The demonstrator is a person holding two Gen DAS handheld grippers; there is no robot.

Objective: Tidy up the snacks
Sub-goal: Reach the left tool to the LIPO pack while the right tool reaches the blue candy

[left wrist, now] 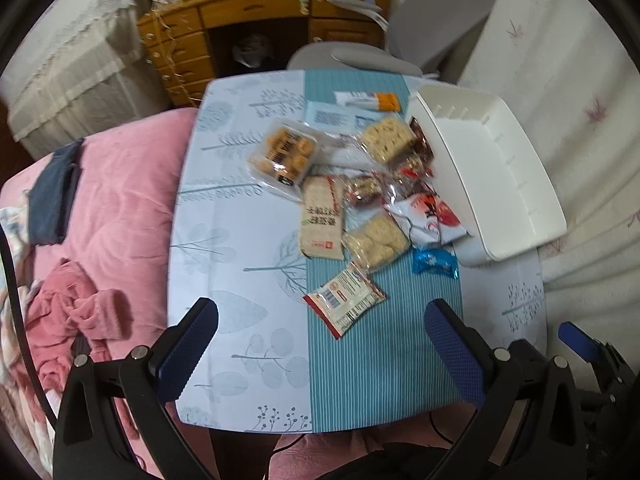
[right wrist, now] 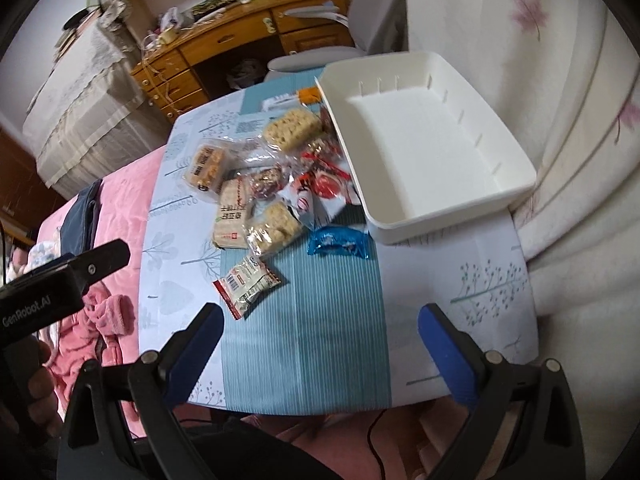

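Note:
Several wrapped snacks lie in a heap mid-table: a red-edged packet nearest me, a blue candy, a beige bar, rice-cake packs and a cookie tray pack. A white bin stands empty at the right, its near end propped on snacks. My left gripper is open and empty over the table's near edge. My right gripper is open and empty, also near the front edge.
The small table has a blue patterned cloth. A pink bedspread lies left, a white quilt right. A wooden desk and grey chair stand behind. The left gripper body shows at the left of the right wrist view.

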